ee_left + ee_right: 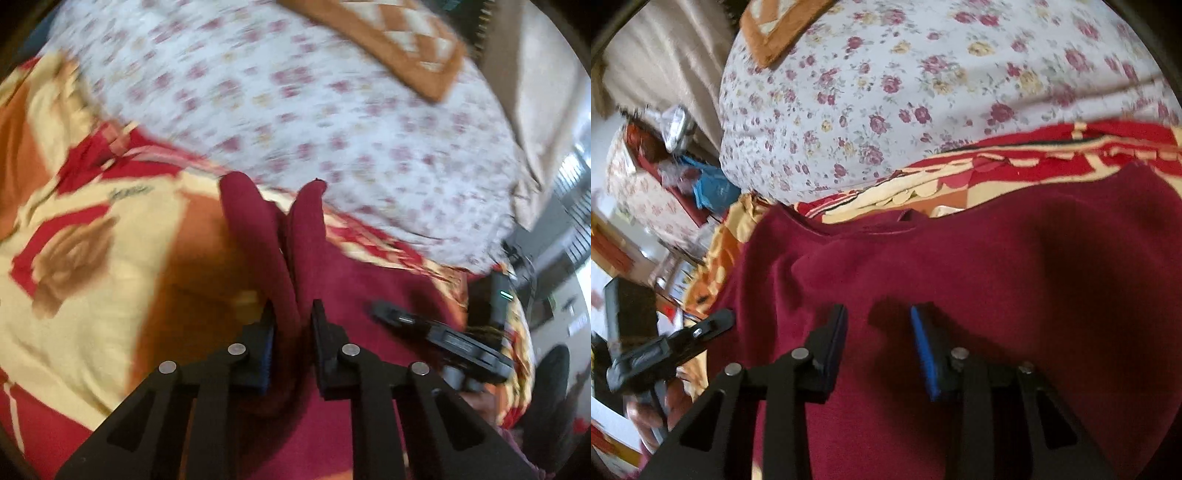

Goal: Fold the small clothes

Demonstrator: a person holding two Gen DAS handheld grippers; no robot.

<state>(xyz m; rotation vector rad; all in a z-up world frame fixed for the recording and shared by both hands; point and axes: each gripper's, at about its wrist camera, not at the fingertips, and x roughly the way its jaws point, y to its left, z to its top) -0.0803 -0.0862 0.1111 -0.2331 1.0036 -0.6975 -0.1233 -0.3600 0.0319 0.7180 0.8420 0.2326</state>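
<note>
Bed surface: patterned blanket (92,258) in red, cream and orange, with a floral sheet (295,110) beyond it.

Maroon garment (960,277) lies mostly flat on the blanket, directly under and ahead of the right gripper (879,345). Its far edge, which looks like the neckline, sits just ahead of the fingers.

Left gripper (291,325): jaws nearly closed, pinching a doubled-up fold of the garment that stands up between the fingers and sticks out ahead of them. The rest of the cloth trails down and to its right.

Right gripper: jaws parted wide, nothing between the pads, hovering just over the cloth. Can't tell if the tips touch it.

From the left camera, the right gripper shows low on the right, over the garment. From the right camera, the left one sits at the left edge.

Left view is motion-blurred, so I'd guess the fold is mid-carry.

To do this step well:
- keep the left pinch firm, the cloth is thick and could slip
- carry the edge low and straight so the crease stays square
- use the right gripper to pin or pinch the matching edge
- release only once the edges line up
</note>
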